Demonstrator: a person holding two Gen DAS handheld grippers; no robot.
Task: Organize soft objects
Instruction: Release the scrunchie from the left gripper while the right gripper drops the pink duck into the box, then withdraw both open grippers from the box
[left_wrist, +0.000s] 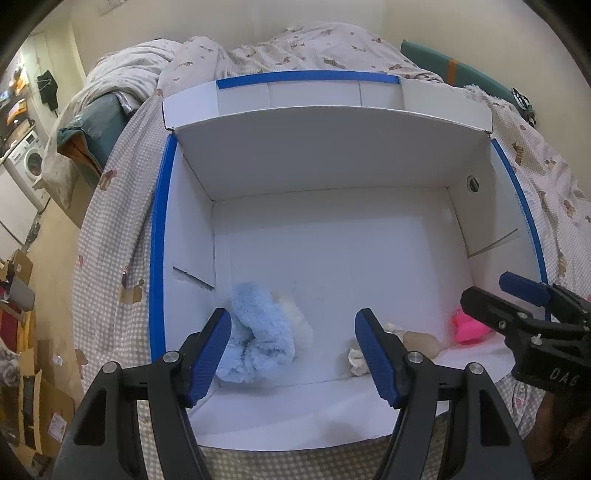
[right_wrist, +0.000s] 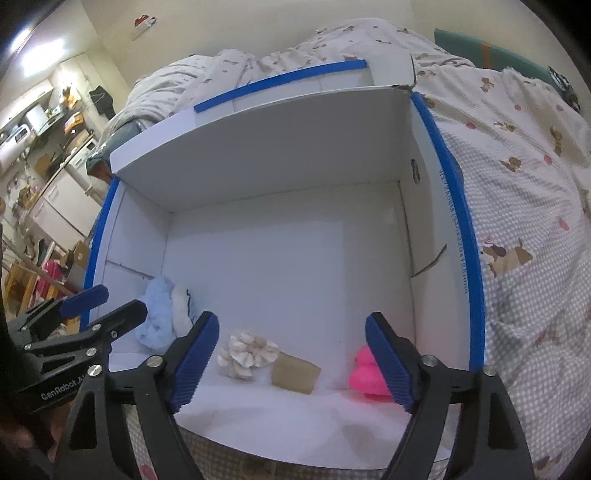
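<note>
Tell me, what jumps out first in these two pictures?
A big white cardboard box with blue-taped edges sits on a checked bedspread. Along its near wall lie a fluffy blue plush at the left, a cream scrunchie and tan pouch mid-way, and a hot-pink duck at the right.

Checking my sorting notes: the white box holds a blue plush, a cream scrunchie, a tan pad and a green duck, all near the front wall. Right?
Not quite: the duck is pink, as the right wrist view shows. The box, blue plush, scrunchie and tan pad are as noted.
</note>
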